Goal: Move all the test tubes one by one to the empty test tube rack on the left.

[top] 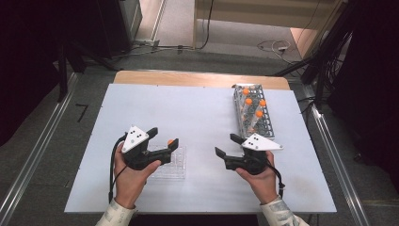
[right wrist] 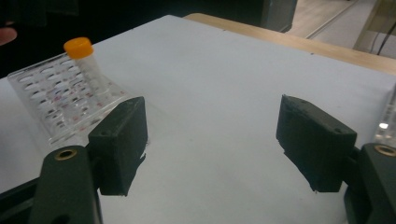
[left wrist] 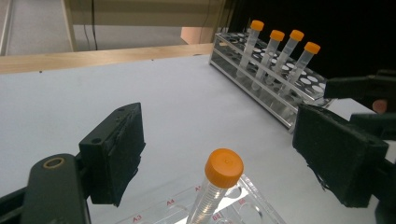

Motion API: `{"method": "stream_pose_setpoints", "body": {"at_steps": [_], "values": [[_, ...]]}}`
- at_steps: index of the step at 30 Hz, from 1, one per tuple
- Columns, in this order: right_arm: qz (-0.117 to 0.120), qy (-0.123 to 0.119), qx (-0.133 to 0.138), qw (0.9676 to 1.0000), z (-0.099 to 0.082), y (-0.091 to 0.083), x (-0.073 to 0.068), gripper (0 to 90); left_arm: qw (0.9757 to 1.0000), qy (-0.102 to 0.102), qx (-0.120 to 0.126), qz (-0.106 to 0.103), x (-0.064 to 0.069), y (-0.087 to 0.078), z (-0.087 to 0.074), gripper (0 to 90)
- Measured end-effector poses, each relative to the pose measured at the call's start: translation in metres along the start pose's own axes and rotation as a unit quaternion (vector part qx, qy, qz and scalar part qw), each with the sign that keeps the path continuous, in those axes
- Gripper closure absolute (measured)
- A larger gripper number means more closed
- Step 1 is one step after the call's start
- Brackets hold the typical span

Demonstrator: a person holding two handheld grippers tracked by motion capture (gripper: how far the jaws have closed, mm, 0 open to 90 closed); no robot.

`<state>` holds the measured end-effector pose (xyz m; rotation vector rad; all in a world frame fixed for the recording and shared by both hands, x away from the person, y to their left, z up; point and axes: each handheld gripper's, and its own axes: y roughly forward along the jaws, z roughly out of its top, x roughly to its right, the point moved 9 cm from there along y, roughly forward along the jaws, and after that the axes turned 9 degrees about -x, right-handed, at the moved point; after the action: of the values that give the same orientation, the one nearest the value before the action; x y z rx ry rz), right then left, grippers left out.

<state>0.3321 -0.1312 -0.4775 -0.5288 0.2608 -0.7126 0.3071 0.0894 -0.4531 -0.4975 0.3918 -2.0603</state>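
A clear tube with an orange cap [left wrist: 223, 170] stands in a transparent plastic rack [left wrist: 243, 205] near the table's front left. My left gripper [left wrist: 224, 140] is open, its pads standing apart on either side of the cap without touching it. In the high view this gripper [top: 164, 137] sits over the clear rack [top: 173, 165], with the tube's cap [top: 170, 141] between its jaws. My right gripper [top: 226, 144] hovers open and empty over the bare table. In the right gripper view, the gripper [right wrist: 215, 135] faces the clear rack [right wrist: 60, 102] and its tube [right wrist: 86, 60].
A metal wire rack [top: 254, 113] with several orange-capped tubes [left wrist: 275, 51] stands at the back right of the white table [top: 188, 108]. The wooden table edge [top: 197, 78] runs along the far side. The floor beyond holds cables and dark stands.
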Motion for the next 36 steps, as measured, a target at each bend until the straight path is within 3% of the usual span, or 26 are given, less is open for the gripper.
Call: {"method": "stream_pose_setpoints", "body": {"at_steps": [7, 13, 27, 36], "values": [[-0.044, 0.028, 0.02, 0.9984, 0.0, -0.021, 0.036, 23.7, 1.0, 0.001, 0.005, 0.008, -0.003, -0.001, 0.001, 13.8], [-0.089, 0.048, 0.02, 0.9947, -0.004, -0.028, 0.066, 23.6, 1.0, -0.005, -0.002, 0.002, -0.003, -0.001, 0.0, 11.8], [-0.144, 0.093, 0.004, 0.9852, -0.011, -0.015, 0.111, 26.8, 0.9999, -0.002, -0.015, 0.007, -0.006, -0.001, -0.003, 12.0], [-0.158, 0.107, -0.001, 0.9817, -0.011, -0.002, 0.133, 35.3, 0.9999, -0.002, -0.012, 0.011, -0.009, -0.002, -0.003, 12.0]]}}
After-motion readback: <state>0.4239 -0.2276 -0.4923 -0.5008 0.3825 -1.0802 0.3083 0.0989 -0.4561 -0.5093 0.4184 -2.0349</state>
